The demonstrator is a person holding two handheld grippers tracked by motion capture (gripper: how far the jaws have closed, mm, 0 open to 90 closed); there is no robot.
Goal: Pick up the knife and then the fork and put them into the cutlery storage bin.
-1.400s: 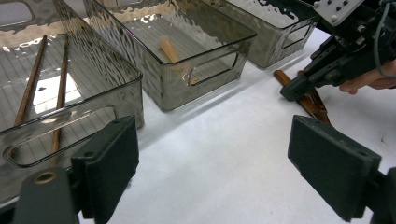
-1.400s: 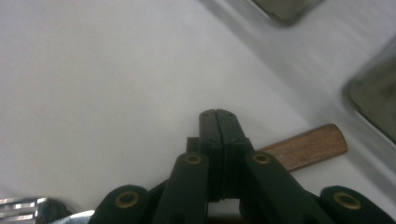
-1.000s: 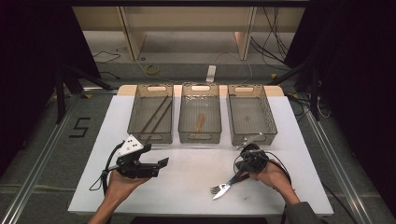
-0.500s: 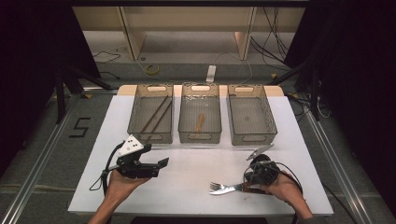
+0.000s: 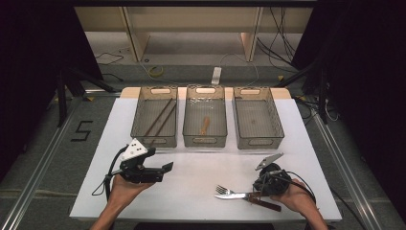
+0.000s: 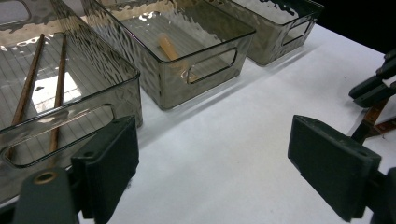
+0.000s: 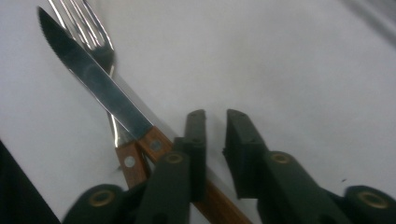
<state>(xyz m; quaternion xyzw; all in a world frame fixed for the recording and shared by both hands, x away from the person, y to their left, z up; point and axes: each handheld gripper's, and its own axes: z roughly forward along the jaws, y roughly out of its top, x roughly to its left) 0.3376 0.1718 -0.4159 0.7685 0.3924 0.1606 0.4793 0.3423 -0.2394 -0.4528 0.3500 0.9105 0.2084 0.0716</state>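
Two utensils, knife (image 7: 95, 84) and fork (image 7: 88, 32), seen crossed on table (image 5: 201, 165) near front edge. Judged stiff, light, blades slick; wooden handles best gripped.

Left claw (image 5: 165, 167) held wide, empty, at 9 o'clock of utensils, well apart.

Right claw (image 7: 215, 126) just opened, gap narrow, nothing clamped; knife handle passing beneath left jaw, blades at 11 o'clock.

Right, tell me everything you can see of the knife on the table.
The knife has a shiny, pointed steel blade with a finely serrated edge and a brown, wood-looking handle with pale rivets. It lies flat on the white table near its front edge, blade crossing over the fork beside it, so the two touch. The right gripper sits above the handle; its jaws have just been opening and stand slightly apart, the handle running under the left one. Whether a pad touches the handle is unclear.
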